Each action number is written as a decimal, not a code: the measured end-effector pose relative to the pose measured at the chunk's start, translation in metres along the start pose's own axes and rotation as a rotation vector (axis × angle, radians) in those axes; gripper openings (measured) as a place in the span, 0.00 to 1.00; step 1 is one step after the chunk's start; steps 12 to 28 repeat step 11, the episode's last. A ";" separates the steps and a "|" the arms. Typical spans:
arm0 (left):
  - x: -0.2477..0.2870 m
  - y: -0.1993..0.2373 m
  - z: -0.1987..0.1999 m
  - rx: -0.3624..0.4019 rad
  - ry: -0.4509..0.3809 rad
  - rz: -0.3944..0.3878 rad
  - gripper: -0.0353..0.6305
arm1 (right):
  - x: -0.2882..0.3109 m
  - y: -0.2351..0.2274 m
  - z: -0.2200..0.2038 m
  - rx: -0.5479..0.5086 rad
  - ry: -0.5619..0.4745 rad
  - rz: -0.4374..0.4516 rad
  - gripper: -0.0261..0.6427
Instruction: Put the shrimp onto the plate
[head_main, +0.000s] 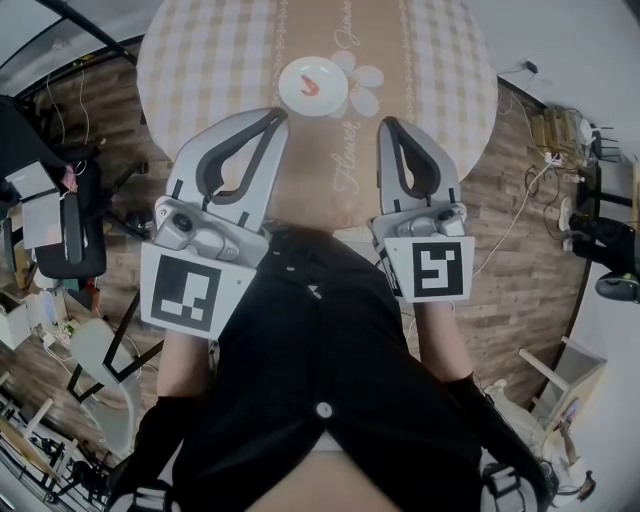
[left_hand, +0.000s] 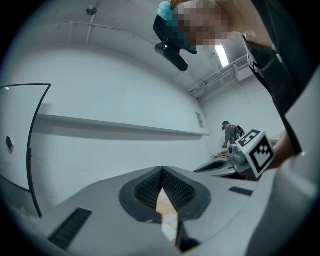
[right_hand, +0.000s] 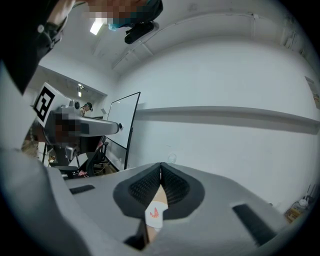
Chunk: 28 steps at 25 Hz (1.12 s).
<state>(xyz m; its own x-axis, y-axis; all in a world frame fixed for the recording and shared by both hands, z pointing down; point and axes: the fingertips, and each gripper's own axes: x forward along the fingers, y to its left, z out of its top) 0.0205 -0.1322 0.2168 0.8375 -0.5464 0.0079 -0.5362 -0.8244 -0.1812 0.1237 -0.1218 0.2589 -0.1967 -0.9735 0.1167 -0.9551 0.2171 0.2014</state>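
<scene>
Left gripper (head_main: 272, 118), right gripper (head_main: 390, 126): tips together.

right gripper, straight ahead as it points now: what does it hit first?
Likely the plate holding the shrimp, seen in line past the shut jaws of the right gripper; height unclear, so it could pass above.

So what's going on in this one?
A person stands at a round table with a checked cloth, holding a gripper in each hand. The shrimp lies on the white plate near the table's middle, so the placing looks done. The left gripper and right gripper are both held close to the person's body, short of the plate, with jaws together and nothing between them.
</scene>
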 end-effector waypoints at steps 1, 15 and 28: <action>0.000 0.000 0.000 0.001 -0.001 0.001 0.06 | 0.000 0.000 0.000 -0.003 -0.001 0.001 0.04; -0.001 -0.002 -0.001 0.003 0.000 -0.001 0.06 | 0.000 0.006 0.000 -0.027 0.001 0.019 0.04; -0.001 -0.002 -0.001 0.003 0.000 -0.001 0.06 | 0.000 0.006 0.000 -0.027 0.001 0.019 0.04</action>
